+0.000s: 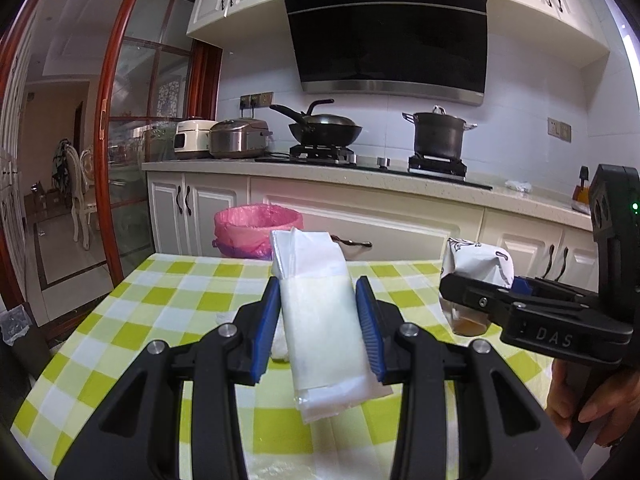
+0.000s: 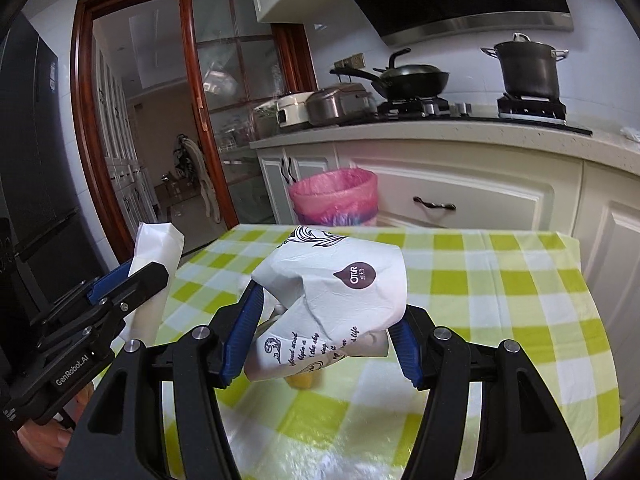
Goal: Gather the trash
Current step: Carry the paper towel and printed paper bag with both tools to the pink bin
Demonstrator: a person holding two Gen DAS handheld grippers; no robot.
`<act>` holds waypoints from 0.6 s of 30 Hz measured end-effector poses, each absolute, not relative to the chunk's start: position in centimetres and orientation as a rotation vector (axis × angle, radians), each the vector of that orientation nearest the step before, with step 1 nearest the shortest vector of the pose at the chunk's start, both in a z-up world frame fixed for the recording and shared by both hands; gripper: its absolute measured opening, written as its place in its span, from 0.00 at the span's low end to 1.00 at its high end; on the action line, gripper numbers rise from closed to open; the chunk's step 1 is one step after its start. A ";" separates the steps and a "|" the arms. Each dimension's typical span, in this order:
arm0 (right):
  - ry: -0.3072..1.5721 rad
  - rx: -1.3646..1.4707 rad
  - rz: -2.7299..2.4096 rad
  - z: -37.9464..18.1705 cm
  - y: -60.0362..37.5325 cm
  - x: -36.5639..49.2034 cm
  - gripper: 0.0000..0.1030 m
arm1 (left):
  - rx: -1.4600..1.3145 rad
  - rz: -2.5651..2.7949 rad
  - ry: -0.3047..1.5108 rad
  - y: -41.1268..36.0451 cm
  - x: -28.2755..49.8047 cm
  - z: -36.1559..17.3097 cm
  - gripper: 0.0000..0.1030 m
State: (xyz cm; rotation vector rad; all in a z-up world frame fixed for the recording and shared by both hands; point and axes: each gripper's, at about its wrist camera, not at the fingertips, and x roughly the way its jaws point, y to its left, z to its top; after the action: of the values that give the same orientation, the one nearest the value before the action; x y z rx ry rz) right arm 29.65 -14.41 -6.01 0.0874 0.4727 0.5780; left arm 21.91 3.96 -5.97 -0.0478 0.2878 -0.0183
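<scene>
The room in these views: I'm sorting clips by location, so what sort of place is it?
A home kitchen, most likely: a black wok and dark lidded stockpot sit on a gas hob under a black range hood, with white cabinets below.

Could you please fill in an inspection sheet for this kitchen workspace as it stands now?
Surface: table under a green-and-white checked cloth.
Job's things: folded white plastic packet and crumpled printed white wrapper, both held above the table; bin with pink liner on the floor past the far edge.
Clutter: small white scrap on the cloth under the packet; something orange below the wrapper, unclear what.
Grippers: left gripper shut on the packet; right gripper shut on the wrapper.
Cables: nothing seen.
Surroundings: wok and stockpot on the hob, two cookers on the counter, glass sliding door.
</scene>
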 end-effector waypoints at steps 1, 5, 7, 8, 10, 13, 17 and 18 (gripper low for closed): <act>0.469 0.089 0.580 -5.8 -14.2 30.0 0.56 | -0.048 -0.017 0.285 4.2 22.2 -5.7 0.36; 0.450 0.093 0.593 -4.6 -13.1 31.6 0.56 | -0.051 -0.005 0.273 5.2 23.9 -4.9 0.36; 0.438 0.090 0.603 -4.0 -12.5 32.3 0.56 | -0.052 0.002 0.264 5.7 24.7 -4.4 0.36; 0.428 0.085 0.610 -3.6 -12.1 32.8 0.56 | -0.052 0.007 0.258 6.0 25.2 -4.1 0.36; 0.419 0.080 0.620 -3.1 -11.5 33.8 0.56 | -0.060 0.012 0.251 6.5 26.2 -3.7 0.36; 0.412 0.075 0.632 -2.5 -10.5 35.6 0.56 | -0.061 0.015 0.246 7.3 27.7 -3.2 0.37; 0.397 0.052 0.645 -1.9 -9.1 38.2 0.56 | -0.050 0.017 0.242 8.4 30.5 -2.5 0.37; 0.394 0.051 0.647 -1.8 -8.8 38.8 0.56 | -0.050 0.019 0.241 8.7 31.1 -2.4 0.37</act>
State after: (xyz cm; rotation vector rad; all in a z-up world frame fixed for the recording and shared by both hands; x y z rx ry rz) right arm 38.81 -8.82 -1.78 0.0508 0.3945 0.6467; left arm 31.07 8.73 -2.42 -0.0501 0.2413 0.0193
